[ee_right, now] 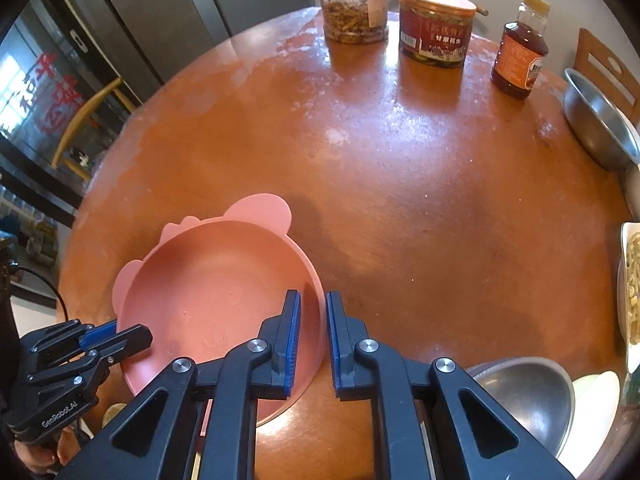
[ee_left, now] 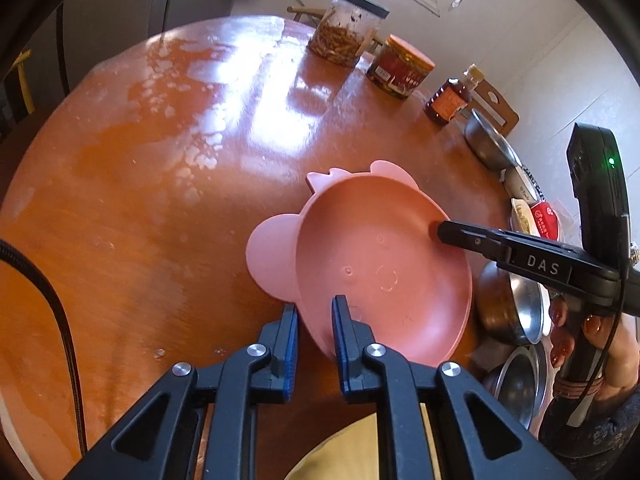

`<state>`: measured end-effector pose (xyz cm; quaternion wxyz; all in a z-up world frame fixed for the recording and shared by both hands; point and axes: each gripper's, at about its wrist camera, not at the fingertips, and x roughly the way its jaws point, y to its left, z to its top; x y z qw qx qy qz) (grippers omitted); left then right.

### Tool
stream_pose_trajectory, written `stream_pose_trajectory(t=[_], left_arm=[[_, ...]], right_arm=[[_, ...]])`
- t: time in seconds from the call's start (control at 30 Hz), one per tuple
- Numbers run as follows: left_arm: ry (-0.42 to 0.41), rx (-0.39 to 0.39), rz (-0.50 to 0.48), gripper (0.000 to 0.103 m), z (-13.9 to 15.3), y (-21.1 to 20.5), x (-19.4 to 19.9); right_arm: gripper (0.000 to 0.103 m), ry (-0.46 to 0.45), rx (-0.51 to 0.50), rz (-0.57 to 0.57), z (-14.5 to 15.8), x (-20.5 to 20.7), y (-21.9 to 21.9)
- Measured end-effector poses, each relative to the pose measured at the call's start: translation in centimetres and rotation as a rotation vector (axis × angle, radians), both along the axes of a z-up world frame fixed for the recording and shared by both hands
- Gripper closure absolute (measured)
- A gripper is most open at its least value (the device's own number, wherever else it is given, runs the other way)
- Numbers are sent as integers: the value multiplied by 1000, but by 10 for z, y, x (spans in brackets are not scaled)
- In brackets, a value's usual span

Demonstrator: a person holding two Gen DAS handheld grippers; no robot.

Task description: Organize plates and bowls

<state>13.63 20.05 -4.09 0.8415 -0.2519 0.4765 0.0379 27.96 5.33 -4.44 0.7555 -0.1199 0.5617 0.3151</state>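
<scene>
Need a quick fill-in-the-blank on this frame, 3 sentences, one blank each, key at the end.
1. Both grippers straddle the rim of the ____ plate.
2. The left gripper and the right gripper have their jaws ____, not clamped.
3. The bottle standing past the two jars has a ____ cap.

Missing words: pink; open; yellow

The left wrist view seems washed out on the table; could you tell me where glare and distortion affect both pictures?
Left wrist view: window glare whitens the far table, and fisheye bends the round edge. Right wrist view: softer sheen mid-table, with the pink plate evenly lit and sharp; the frame corners go black in both views.
</scene>
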Motion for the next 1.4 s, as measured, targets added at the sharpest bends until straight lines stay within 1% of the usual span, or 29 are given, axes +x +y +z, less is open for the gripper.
stream_pose_trajectory(t=[0.17,0.4,0.53,0.73,0.87,1.03,1.23,1.4], left_arm=[[-22,34,6,87,16,-1,-10],[-56,63,18,87,37,1,-34],[-67,77,18,87,44,-2,-49],[-90,96,13,87,51,-6,-70],[-99,108,-3,87,53,-14,-81],[-94,106,-19,87,48,-24,-94],[-87,124,-37,87,42,-37,-107],[-80,145,-40,87,35,-44,-114]], right_arm=[[90,-16,55,8,19,-9,-4],[90,-45,135,24,47,-35,-12],[90,-60,164,35,58,-57,-19],[90,-63,204,37,64,-87,-32],[89,-75,219,26,66,-107,-44],[88,-86,222,22,62,-129,-58],[87,-81,202,21,46,-149,-69],[87,-66,187,24,30,-158,-74]])
